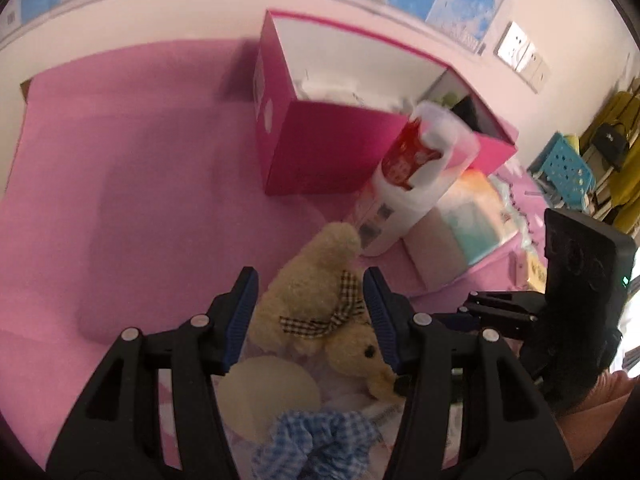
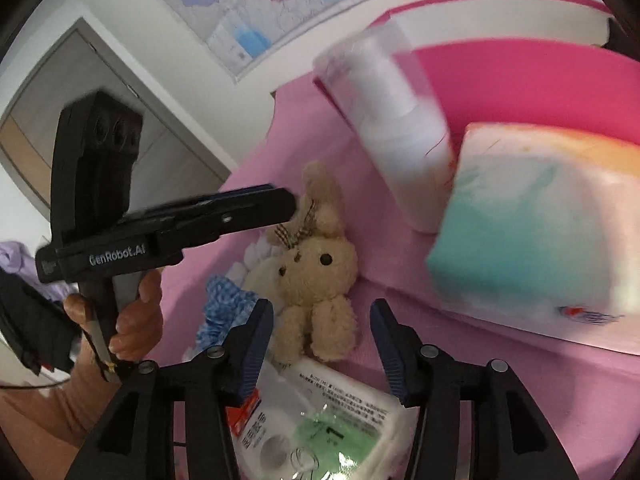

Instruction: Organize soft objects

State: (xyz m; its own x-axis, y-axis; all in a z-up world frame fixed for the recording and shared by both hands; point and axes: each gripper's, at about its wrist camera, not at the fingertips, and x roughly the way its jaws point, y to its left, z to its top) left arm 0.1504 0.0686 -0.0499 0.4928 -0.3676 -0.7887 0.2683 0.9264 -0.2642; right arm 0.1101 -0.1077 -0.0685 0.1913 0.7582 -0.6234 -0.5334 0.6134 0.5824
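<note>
A beige plush bunny (image 1: 316, 304) with a checked bow lies on the pink bed; it also shows in the right wrist view (image 2: 316, 268). My left gripper (image 1: 310, 288) is open, its fingers either side of the bunny's ears and head. My right gripper (image 2: 322, 320) is open, its fingers either side of the bunny's legs. A blue checked scrunchie (image 1: 320, 436) and a round cream pad (image 1: 268, 392) lie near the left gripper. A magenta box (image 1: 320, 148) stands open behind.
A white wrapped roll with a red label (image 1: 412, 176) leans by the box. A tissue pack (image 2: 536, 224) lies to the right. A white packet with a green patch (image 2: 328, 428) lies under my right gripper. A blue basket (image 1: 564, 168) is at far right.
</note>
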